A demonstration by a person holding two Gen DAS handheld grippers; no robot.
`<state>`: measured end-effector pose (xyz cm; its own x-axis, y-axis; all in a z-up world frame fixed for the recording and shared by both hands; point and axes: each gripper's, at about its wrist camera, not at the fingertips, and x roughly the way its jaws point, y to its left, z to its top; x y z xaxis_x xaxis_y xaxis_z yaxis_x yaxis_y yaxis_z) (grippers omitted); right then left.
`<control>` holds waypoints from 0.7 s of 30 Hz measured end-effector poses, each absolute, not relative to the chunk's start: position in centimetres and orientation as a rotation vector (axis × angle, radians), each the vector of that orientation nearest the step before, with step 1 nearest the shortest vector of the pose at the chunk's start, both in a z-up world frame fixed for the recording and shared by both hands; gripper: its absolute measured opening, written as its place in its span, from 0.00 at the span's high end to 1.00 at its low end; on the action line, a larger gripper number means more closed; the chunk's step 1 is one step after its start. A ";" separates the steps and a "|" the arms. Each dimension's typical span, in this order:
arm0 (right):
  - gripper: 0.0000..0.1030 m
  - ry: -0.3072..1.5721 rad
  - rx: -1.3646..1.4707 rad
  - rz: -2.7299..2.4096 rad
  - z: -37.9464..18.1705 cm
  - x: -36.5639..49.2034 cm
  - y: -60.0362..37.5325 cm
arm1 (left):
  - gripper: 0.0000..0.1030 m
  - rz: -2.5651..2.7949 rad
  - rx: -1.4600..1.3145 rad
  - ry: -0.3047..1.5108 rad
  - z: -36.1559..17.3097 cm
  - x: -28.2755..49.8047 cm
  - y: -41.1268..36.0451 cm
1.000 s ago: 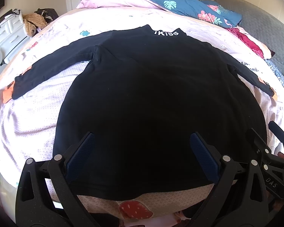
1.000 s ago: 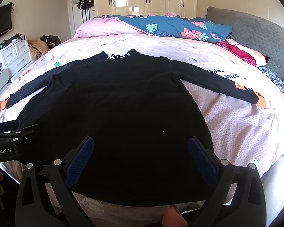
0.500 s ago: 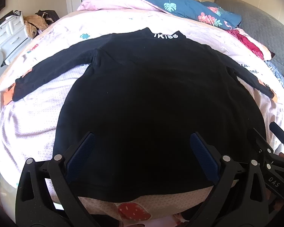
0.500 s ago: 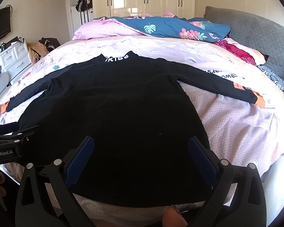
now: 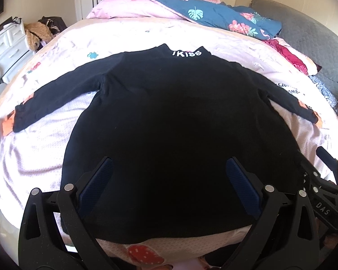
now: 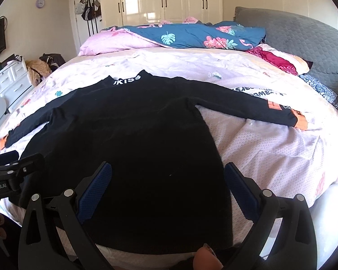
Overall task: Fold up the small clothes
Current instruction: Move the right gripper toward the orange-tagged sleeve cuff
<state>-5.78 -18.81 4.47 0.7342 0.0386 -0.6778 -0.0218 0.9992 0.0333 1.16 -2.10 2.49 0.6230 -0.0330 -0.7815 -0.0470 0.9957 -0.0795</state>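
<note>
A black long-sleeved top (image 5: 169, 117) lies flat on the bed, sleeves spread out, white "KISS" lettering at its collar (image 5: 187, 53). It also shows in the right wrist view (image 6: 133, 135). My left gripper (image 5: 169, 168) is open and empty above the top's hem. My right gripper (image 6: 167, 171) is open and empty above the hem, toward the top's right side. Each gripper shows at the edge of the other's view: the right one (image 5: 326, 180), the left one (image 6: 9, 173).
The bed has a pale pink patterned sheet (image 6: 270, 148). A blue floral quilt (image 6: 191, 36) and pink pillow (image 6: 115, 42) lie at the far side. A grey headboard (image 6: 304, 38) is at right, white drawers (image 6: 9, 81) at left, wardrobes (image 6: 164, 0) behind.
Both grippers have tilted up and pulled back a little, so more of the room shows. The top lies as before.
</note>
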 end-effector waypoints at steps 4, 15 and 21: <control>0.04 0.755 0.031 0.024 4.7 -5.3 -19.3 | 0.09 -0.007 -0.107 0.894 3.2 2.1 -3.0; 0.04 0.747 0.039 -0.009 7.0 -3.2 -20.8 | 0.09 -0.031 -0.133 0.891 5.3 5.7 -5.0; 0.04 0.743 0.057 -0.036 8.4 -1.7 -22.0 | 0.09 -0.032 -0.139 0.891 6.2 7.8 -5.7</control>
<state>-1.69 -21.96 8.36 0.7362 -0.0124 -0.6766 0.0531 0.9978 0.0395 7.84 -5.69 6.21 0.6285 -0.0859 -0.7730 -0.0300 0.9905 -0.1345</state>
